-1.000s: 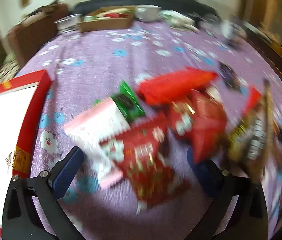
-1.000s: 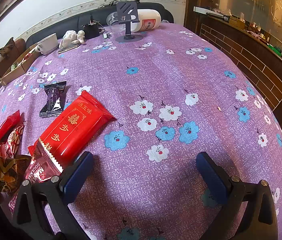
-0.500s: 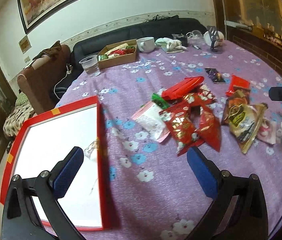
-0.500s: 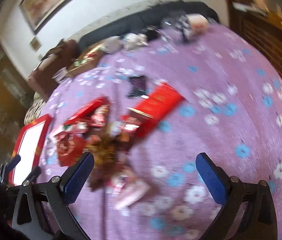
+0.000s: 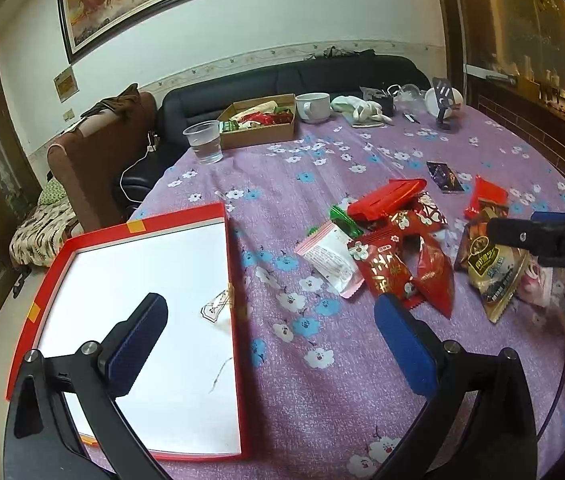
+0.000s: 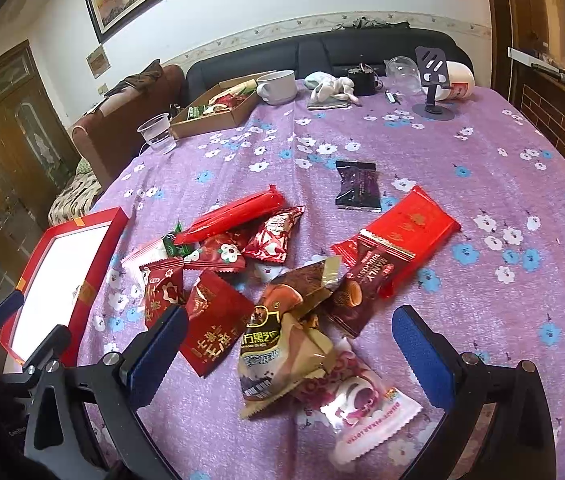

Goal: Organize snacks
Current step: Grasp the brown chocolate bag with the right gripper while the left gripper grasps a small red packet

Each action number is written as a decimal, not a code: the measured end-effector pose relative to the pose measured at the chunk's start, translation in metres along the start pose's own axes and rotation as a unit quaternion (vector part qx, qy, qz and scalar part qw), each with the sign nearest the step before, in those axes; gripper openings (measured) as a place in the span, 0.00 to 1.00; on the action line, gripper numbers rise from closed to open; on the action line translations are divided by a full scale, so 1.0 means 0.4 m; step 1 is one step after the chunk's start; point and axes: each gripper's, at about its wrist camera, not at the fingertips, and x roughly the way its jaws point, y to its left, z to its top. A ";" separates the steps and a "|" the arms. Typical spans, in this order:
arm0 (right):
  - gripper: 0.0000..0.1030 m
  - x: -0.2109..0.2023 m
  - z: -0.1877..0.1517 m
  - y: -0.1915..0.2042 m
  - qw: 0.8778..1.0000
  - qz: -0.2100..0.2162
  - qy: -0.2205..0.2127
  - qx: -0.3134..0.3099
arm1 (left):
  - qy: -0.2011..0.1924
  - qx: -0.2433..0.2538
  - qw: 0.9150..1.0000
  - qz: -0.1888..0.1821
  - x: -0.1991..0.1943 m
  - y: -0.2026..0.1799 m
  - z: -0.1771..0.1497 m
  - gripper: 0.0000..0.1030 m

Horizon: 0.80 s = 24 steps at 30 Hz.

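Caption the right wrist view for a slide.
Open right gripper hovers over a snack pile on the floral tablecloth, red tray at left.

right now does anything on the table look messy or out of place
Yes: the snack packets lie in a loose overlapping heap on the purple floral tablecloth, none in the red-rimmed white tray. A small dark purple packet sits apart.

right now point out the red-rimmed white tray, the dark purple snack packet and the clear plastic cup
red-rimmed white tray [image 5: 224,280], left wrist view, right rim
dark purple snack packet [image 6: 357,186], right wrist view, centre
clear plastic cup [image 5: 204,142], left wrist view, side wall
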 end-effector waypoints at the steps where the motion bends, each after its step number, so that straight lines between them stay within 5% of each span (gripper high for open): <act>1: 0.99 0.002 0.001 0.003 1.000 -0.001 0.001 -0.002 | 0.000 0.000 1.000 0.000 0.001 0.001 0.001 1.00; 13: 0.90 0.061 -0.002 0.037 0.999 0.010 0.035 -0.013 | 0.013 -0.001 1.000 0.002 0.034 0.004 0.000 1.00; 16: 0.82 0.095 -0.011 0.045 0.998 0.014 0.056 -0.017 | 0.019 -0.001 1.000 0.003 0.043 0.004 -0.001 1.00; 21: 0.49 0.125 -0.022 0.036 0.997 0.003 0.068 -0.026 | 0.031 0.002 1.000 0.008 0.061 0.004 -0.003 1.00; 24: 0.47 0.121 -0.020 0.011 0.996 0.053 0.069 -0.010 | 0.034 0.005 0.999 0.007 0.071 0.003 0.000 1.00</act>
